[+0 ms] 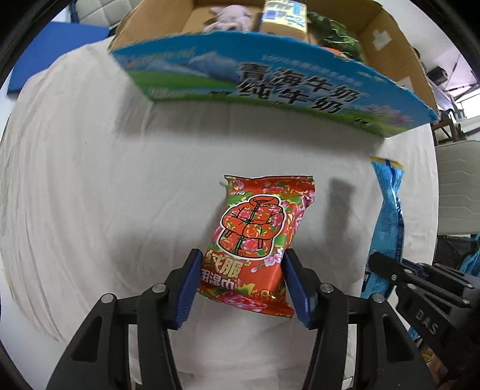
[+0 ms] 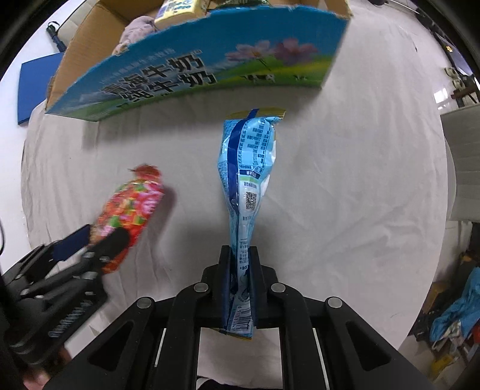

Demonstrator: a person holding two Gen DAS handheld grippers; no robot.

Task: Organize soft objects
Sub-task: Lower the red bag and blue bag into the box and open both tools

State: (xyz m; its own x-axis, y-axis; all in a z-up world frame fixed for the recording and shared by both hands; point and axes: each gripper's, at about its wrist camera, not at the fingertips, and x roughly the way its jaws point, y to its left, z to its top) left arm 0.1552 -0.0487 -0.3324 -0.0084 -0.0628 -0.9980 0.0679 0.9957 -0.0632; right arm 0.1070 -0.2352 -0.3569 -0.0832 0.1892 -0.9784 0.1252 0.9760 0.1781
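Observation:
My left gripper is shut on a red floral wet-wipe pack and holds it above the white cloth. The pack also shows blurred in the right wrist view, with the left gripper beside it. My right gripper is shut on a light blue soft pack, held edge-on; it shows at the right of the left wrist view. An open cardboard milk box stands ahead, holding a pale plush toy and a yellow pack.
A white cloth covers the table. A blue flat board lies at the far left. White chairs and clutter stand off the table's right side.

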